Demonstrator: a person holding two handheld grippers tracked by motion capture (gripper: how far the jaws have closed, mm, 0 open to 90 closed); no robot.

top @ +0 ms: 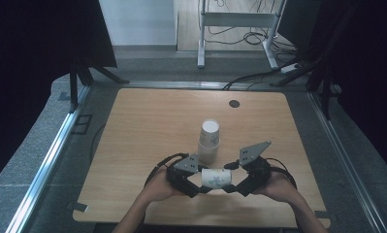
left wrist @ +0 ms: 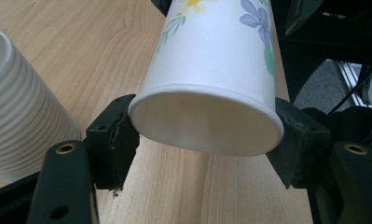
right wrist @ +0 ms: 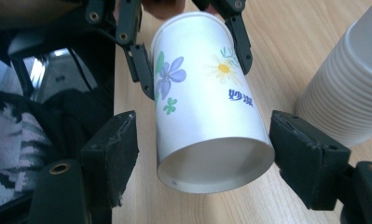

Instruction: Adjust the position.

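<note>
Near edge of the counter (top: 133, 145), front centre: flowered paper cup (top: 215, 177) held on its side, off the wood, between the two grippers.

Left gripper (top: 201, 186): jaws clamped on the cup, one pad on each side of one end, rim squeezed slightly oval in the left gripper view (left wrist: 206, 121). Person's left hand (top: 159, 187) wrapped around the gripper body; grey three-cornered plate on top.

Right gripper (top: 231, 187): jaws apart, standing either side of the cup's other end (right wrist: 207, 121). A gap between the left-hand pad (right wrist: 113, 154) and the cup wall in the right gripper view; the right-hand pad just beside the cup's end, contact not clear. No earlier view to compare. Person's right hand (top: 278, 187) behind it, grey plate tilted up.

Cup white, with a purple flower, a yellow daisy, green leaves and small blue printed characters. Open-looking hollow end turned toward each gripper camera; which end is mouth and which is base hard to tell.

Just beyond the grippers, a little left of centre: stack of white paper cups (top: 209, 141), upright on the counter, ribbed with many rims, close to the held cup but apart from it.

Farther back, near the far edge: small dark round disc (top: 234, 103) set in the wood.

Past the counter: grey carpet, white metal frame legs (top: 201, 39), loose cables, dark curtains at both sides.
</note>
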